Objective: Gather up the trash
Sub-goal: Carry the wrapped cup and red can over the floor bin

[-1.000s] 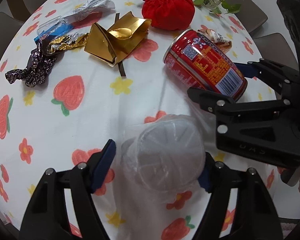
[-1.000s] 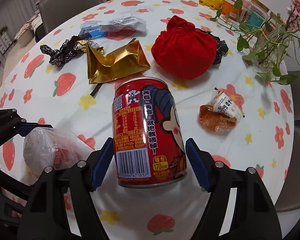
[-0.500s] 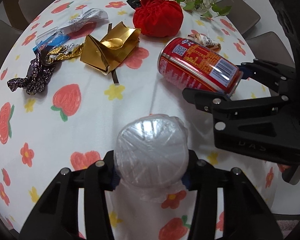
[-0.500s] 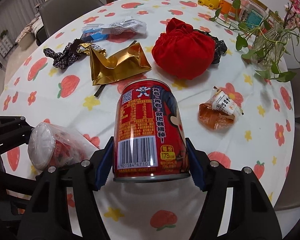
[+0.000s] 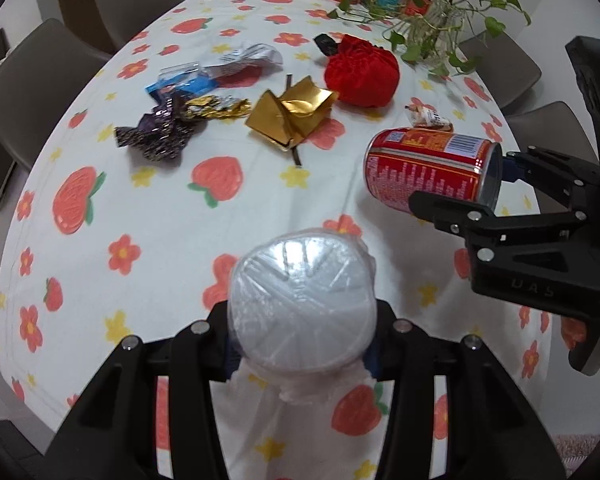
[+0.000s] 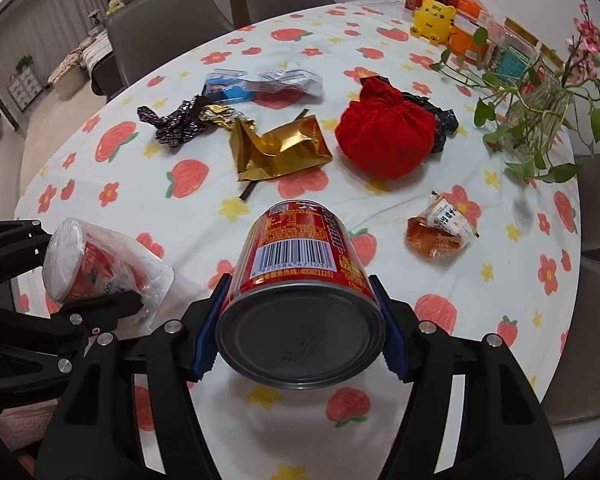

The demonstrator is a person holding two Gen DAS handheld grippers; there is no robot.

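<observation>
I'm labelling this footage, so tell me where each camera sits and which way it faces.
Left wrist: on the left claw, aimed steeply down at the strawberry-print tablecloth; its black fingers grip a plastic-wrapped cup.
Right wrist: on the right claw, likewise angled; its fingers grip a red drink can.
Shared: the gold foil wrapper, plus each other's claw.

One red can point(image 6: 300, 256); one plastic-wrapped cup point(image 5: 302, 306); one red cloth pouch point(image 6: 384, 136); one gold foil bag point(image 6: 280, 150); two grippers.
</observation>
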